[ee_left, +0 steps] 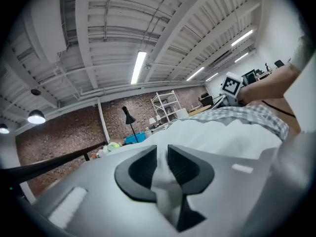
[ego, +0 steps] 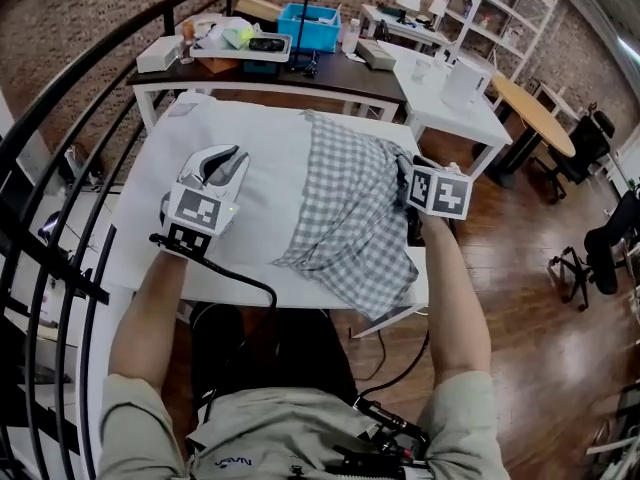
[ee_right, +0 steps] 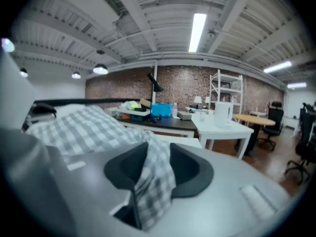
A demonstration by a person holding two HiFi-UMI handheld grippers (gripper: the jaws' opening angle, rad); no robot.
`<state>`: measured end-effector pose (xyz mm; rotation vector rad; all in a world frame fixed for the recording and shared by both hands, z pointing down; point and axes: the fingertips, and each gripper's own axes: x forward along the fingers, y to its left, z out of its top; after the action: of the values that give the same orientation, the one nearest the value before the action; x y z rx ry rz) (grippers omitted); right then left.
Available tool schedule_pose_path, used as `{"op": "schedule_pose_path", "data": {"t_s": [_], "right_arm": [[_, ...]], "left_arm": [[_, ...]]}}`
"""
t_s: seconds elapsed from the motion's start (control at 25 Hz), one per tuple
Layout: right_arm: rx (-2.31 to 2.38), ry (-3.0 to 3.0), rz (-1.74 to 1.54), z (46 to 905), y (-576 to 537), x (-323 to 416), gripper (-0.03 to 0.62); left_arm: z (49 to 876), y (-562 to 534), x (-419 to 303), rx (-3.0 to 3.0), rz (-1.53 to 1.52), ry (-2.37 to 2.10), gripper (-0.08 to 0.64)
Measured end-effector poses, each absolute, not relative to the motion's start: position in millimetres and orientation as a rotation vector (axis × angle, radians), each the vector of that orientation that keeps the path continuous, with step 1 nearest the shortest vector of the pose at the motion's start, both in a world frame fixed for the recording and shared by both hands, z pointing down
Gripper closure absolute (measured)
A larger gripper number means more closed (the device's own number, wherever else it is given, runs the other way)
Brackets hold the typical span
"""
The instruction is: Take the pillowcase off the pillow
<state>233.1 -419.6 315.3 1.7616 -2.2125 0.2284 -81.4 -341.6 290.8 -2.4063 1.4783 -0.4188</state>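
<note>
- The pillow (ego: 255, 173) lies on the white worktop (ego: 140, 263). The checked pillowcase (ego: 355, 218) covers only its right part and hangs over the near right edge.
- The left gripper (ee_left: 162, 164) is clenched on the pillow's white cloth and should hold it firmly as an anchor.
- The right gripper (ee_right: 157, 168) grasps a fold of the pillowcase. It should pull steadily to the right, so that the fold does not slip.
</note>
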Motion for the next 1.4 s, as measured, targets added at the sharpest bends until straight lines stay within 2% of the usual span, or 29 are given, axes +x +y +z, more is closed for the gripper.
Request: {"op": "schedule_pose_path", "data": {"t_s": [0.16, 0.28, 0.44, 0.6, 0.76, 0.8, 0.88, 0.96, 1.12, 1.24, 1.4], "right_arm": [[1.723, -2.485, 0.111, 259.6, -337.1, 195.4, 0.446], [1.685, -2.521, -0.023, 254.9, -279.5, 167.7, 0.440], [1.632, -2.472, -0.078, 282.9, -231.9, 131.8, 0.425], [1.526, -2.462, -0.002, 328.6, -207.5, 97.4, 0.407], [1.474, -2.349, -0.043, 376.6, -208.6, 73.8, 0.379], [1.471, -2.300, -0.095, 384.6, -212.8, 71.9, 0.379], [1.472, -2.213, -0.210, 391.4, -219.1, 73.8, 0.396], [1.492, -2.168, -0.288, 386.3, -221.2, 81.3, 0.448], [1.581, -2.121, -0.386, 360.5, -226.6, 107.5, 0.531], [1.661, -2.097, -0.374, 349.6, -233.2, 133.3, 0.561], [1.761, -2.025, -0.317, 351.9, -254.5, 174.5, 0.566]], "left_arm": [[285.3, -316.4, -84.2, -2.308, -0.404, 1.451, 0.454], [281.5, -278.5, -74.9, -2.304, -0.415, 1.367, 0.453], [280.8, -230.6, -58.2, -2.328, -0.468, 1.275, 0.447], [307.9, -220.6, -53.6, -2.347, -0.572, 1.269, 0.359], [349.0, -232.9, -54.0, -2.375, -0.694, 1.275, 0.333], [354.6, -238.4, -56.1, -2.369, -0.692, 1.291, 0.357], [354.4, -246.7, -60.4, -2.365, -0.635, 1.331, 0.455], [341.6, -247.6, -60.0, -2.379, -0.556, 1.353, 0.533], [305.6, -245.2, -48.9, -2.363, -0.470, 1.330, 0.544], [295.9, -247.5, -41.4, -2.431, -0.428, 1.313, 0.543], [301.0, -258.5, -31.2, -2.563, -0.374, 1.312, 0.543]]}}
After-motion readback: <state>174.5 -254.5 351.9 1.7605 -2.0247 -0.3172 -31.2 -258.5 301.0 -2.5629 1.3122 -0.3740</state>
